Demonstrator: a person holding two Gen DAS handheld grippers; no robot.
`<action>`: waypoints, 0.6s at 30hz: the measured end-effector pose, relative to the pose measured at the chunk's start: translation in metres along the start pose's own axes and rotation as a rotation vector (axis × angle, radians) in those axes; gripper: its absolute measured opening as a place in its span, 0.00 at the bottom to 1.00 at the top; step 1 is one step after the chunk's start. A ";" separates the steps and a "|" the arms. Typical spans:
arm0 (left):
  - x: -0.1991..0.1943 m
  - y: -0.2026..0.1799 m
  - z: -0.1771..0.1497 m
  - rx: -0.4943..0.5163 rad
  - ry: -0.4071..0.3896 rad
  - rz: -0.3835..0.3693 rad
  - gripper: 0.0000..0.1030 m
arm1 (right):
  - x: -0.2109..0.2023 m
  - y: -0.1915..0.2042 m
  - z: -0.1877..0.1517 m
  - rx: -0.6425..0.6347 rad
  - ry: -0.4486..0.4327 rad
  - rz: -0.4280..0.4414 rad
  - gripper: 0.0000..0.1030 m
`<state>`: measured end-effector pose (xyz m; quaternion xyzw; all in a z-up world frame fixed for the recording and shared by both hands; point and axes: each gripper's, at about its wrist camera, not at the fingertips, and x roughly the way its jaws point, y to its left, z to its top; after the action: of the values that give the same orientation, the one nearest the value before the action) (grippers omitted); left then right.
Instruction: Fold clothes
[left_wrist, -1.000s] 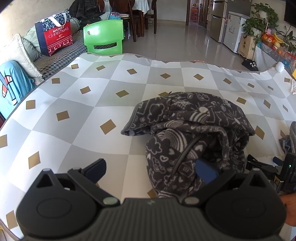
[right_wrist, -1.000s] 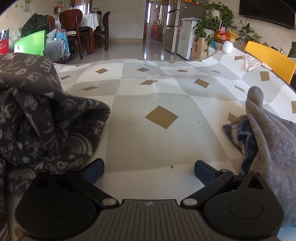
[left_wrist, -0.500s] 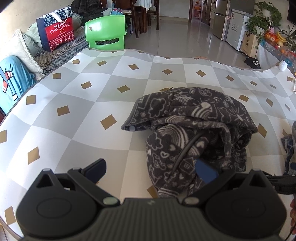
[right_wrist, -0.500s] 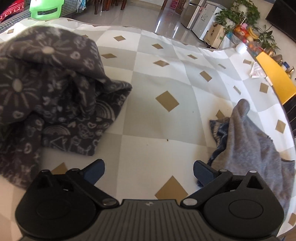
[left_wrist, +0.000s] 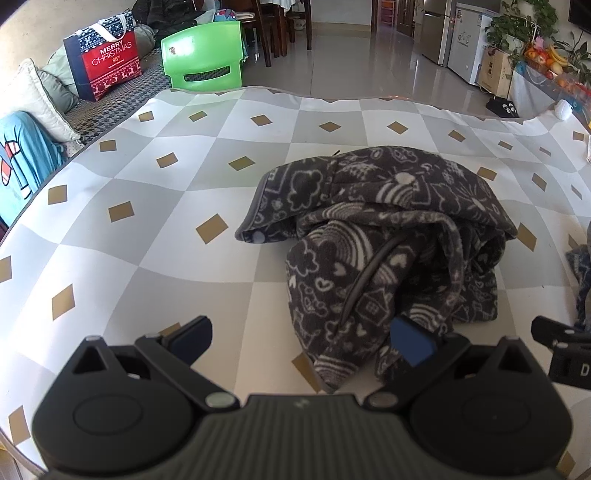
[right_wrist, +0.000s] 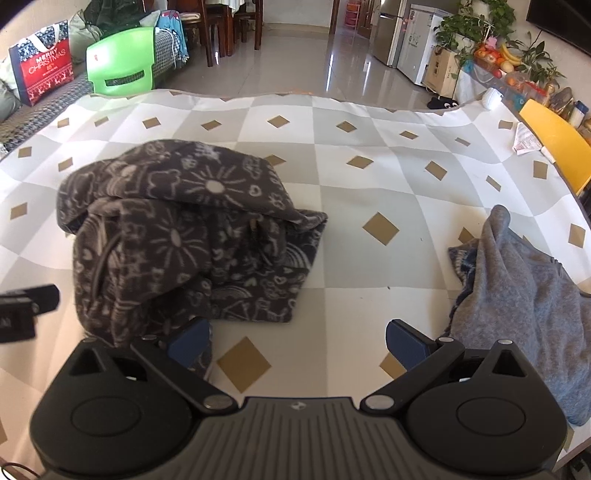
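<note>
Fleece garment (left_wrist: 384, 236), dark grey with white doodle prints, lies in a crumpled heap on the bench (left_wrist: 147, 206), which wears a grey-and-white checked cloth with gold diamonds. From the left gripper (left_wrist: 301, 338), the heap sits straight ahead and slightly right of its spread jaws, with the near hem reaching the right fingertip; nothing is pinched. From the right gripper (right_wrist: 299, 338), whose jaws are also spread and empty, the same garment (right_wrist: 184, 236) lies ahead and to the left, its near edge beside the left fingertip. A plain grey garment (right_wrist: 524, 302) is bunched to the right of these jaws, near the bench edge. Beyond the far rim stand a green chair (left_wrist: 205, 55) and a Christmas bag (left_wrist: 105, 59).
</note>
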<state>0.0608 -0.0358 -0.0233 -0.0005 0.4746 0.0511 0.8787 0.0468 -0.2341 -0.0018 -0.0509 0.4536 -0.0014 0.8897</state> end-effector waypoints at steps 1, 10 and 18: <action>0.002 0.001 0.000 -0.004 0.005 0.001 1.00 | -0.002 0.002 0.000 -0.001 -0.008 -0.001 0.98; 0.010 0.002 0.000 -0.022 0.029 -0.019 1.00 | 0.000 0.001 0.005 0.014 0.013 -0.002 0.98; 0.013 -0.005 0.000 -0.010 0.030 -0.029 1.00 | 0.000 -0.001 0.006 0.009 0.009 -0.005 0.98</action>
<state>0.0684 -0.0398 -0.0339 -0.0126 0.4874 0.0404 0.8722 0.0511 -0.2344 0.0018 -0.0481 0.4576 -0.0060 0.8878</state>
